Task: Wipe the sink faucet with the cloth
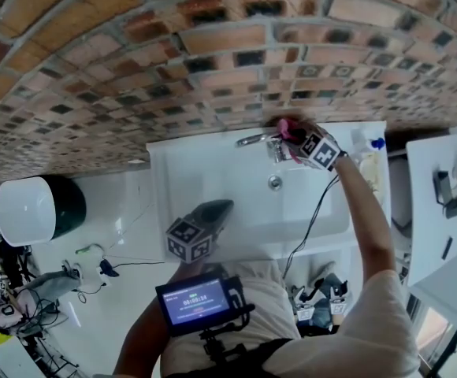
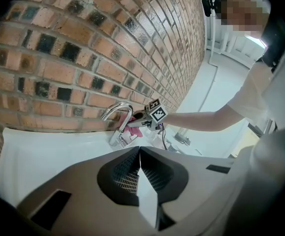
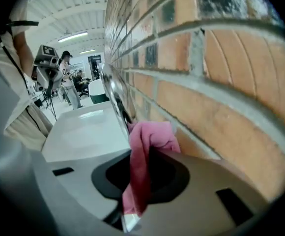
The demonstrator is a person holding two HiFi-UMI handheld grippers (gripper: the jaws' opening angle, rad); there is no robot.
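A chrome faucet [image 1: 254,139] stands at the back of the white sink [image 1: 213,172], against the brick wall. My right gripper [image 1: 290,137] is at the faucet's base, shut on a pink cloth [image 1: 286,124]. In the right gripper view the cloth [image 3: 152,136] hangs out of the right gripper [image 3: 138,159], bunched against the faucet [image 3: 114,93] just ahead. My left gripper [image 1: 219,208] hovers over the sink's near edge, apart from the faucet. Seen in the left gripper view, the left gripper [image 2: 139,154] is shut on nothing, and the faucet [image 2: 119,113] and cloth [image 2: 132,131] lie beyond it.
The brick wall [image 1: 213,61] runs right behind the faucet. A bottle with a blue cap [image 1: 375,143] stands at the sink's right end. A white-lidded round bin [image 1: 31,209] sits to the left. A black cable [image 1: 311,227] hangs from the right gripper across the basin.
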